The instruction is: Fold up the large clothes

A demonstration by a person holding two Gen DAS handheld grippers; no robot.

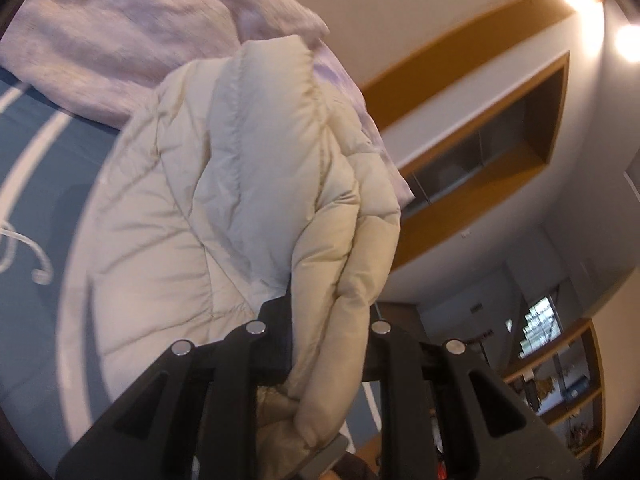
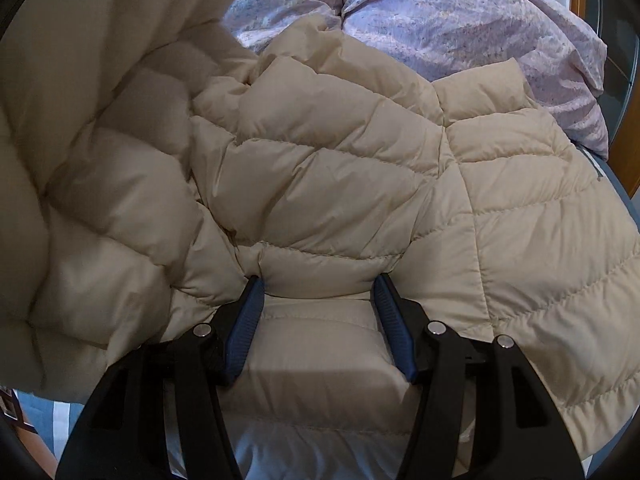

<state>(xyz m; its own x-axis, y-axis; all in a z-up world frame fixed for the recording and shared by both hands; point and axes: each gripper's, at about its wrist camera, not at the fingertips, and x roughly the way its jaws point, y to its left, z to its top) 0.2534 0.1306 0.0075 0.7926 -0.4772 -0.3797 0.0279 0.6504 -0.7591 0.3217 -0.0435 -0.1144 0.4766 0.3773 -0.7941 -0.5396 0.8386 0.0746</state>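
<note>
A cream quilted puffer jacket lies spread on the bed. In the left wrist view a thick fold of the jacket is lifted off the bed and hangs down through my left gripper, which is shut on it; the padding hides the pads. In the right wrist view my right gripper points steeply down at the jacket's near edge. Its blue pads stand well apart and squeeze a puffy panel between them. The raised fold fills the left of that view.
A lilac patterned duvet is bunched at the head of the bed behind the jacket. The blue bedsheet with white lines shows beside it. A wood-trimmed wall niche and open shelves lie beyond the bed.
</note>
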